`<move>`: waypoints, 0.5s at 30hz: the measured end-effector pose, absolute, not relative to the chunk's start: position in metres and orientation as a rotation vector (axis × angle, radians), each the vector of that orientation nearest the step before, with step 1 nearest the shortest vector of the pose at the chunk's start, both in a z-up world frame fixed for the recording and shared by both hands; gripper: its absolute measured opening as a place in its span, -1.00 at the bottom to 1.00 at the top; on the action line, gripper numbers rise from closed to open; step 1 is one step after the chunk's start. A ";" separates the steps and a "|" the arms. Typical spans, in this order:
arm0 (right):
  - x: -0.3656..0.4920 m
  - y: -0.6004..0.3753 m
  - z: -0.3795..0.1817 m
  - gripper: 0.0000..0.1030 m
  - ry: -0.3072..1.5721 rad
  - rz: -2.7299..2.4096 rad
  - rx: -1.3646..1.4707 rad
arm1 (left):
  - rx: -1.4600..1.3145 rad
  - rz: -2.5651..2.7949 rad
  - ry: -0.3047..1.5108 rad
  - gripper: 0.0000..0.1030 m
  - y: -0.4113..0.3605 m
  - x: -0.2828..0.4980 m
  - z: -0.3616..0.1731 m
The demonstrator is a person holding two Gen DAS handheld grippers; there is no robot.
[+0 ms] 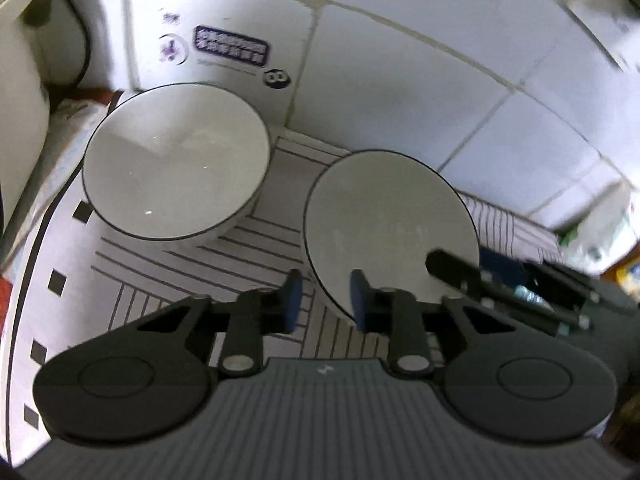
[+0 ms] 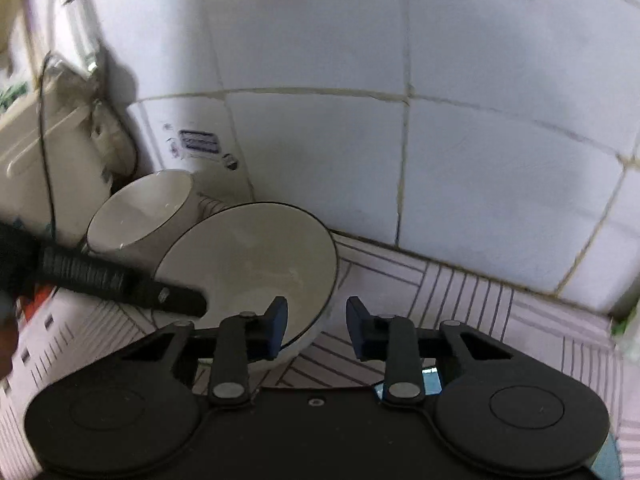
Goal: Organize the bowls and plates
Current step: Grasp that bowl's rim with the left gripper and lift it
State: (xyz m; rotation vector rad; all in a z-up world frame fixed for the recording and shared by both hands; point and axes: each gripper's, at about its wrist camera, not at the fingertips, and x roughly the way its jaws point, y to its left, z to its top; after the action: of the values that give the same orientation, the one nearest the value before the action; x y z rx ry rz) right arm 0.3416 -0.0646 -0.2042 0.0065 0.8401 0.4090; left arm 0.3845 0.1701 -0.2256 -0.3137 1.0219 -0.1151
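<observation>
Two white bowls with dark rims sit on a striped mat against a tiled wall. The far bowl (image 1: 176,160) is at the left; it also shows in the right wrist view (image 2: 140,212). The near bowl (image 1: 390,220) is to its right, and shows in the right wrist view (image 2: 252,268). My left gripper (image 1: 326,300) is open, its jaws astride the near bowl's front-left rim without gripping it. My right gripper (image 2: 316,324) is open, its jaws astride that bowl's front-right rim. Each gripper's finger reaches into the other's view.
A white box with a purple label (image 1: 224,48) leans on the wall behind the far bowl. A white appliance with a black cord (image 2: 44,148) stands at the left. The striped mat (image 2: 460,300) runs on to the right along the tiled wall (image 2: 500,160).
</observation>
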 end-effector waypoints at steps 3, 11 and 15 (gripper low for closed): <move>0.347 -0.069 -0.207 -0.42 0.871 0.418 0.071 | -0.309 -0.104 1.005 -0.59 0.169 0.382 -0.228; 0.349 -0.065 -0.211 -0.58 0.907 0.378 0.110 | -0.317 -0.166 0.980 -0.58 0.172 0.367 -0.215; 0.331 -0.073 -0.203 -0.58 0.902 0.390 0.153 | -0.303 -0.179 1.000 -0.59 0.171 0.354 -0.201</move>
State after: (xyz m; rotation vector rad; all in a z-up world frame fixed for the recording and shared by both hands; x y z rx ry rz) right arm 0.3306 -0.0729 -0.2027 0.1528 0.9023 0.3896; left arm 0.3538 0.1713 -0.2008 -0.3028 1.0005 -0.1792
